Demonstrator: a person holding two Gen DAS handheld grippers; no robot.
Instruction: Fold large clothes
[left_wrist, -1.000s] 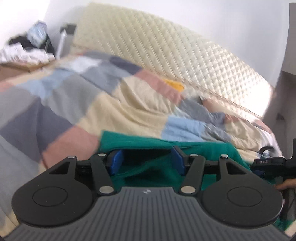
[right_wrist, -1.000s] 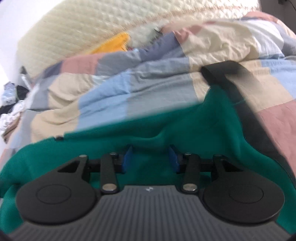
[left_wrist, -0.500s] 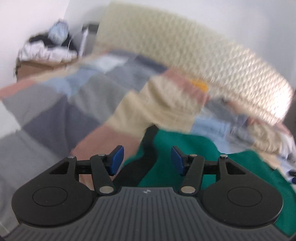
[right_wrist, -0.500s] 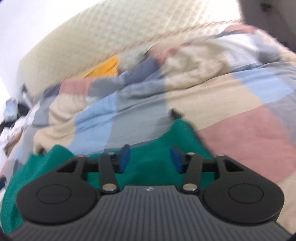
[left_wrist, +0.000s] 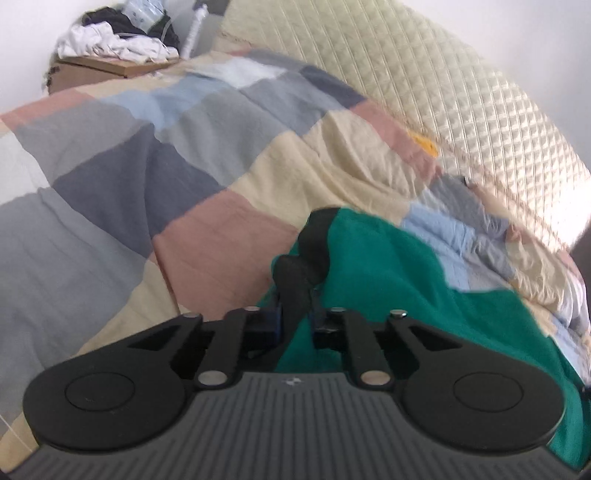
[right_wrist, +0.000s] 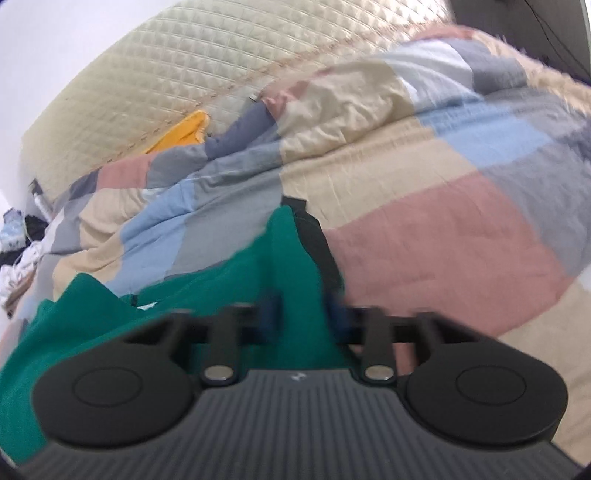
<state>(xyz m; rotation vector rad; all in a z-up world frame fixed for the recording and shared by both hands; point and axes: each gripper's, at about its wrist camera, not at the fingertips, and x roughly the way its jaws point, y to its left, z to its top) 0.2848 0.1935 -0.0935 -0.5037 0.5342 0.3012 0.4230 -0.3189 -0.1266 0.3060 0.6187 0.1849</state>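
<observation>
The left gripper has its blue-padded jaws drawn in tight on the black-trimmed edge of the large green fleece garment, and the right gripper likewise has its jaws pinched on a ridge of the same cloth, though that view is blurred at the pads. Holding two separate points along one edge probably serves to keep the wide fabric stretched between the hands, so that a panel can be carried over as a straight fold rather than bunching. The garment lies spread across the patchwork quilt of pink, blue, grey and cream squares on the bed, which gives it a broad soft surface to be laid out on. It looks thick, matte and limp, deep teal-green with a dark black band running along the gripped border; it rises in a peak where each gripper lifts it and sags into loose folds elsewhere. Behind stands a cream quilted headboard.
</observation>
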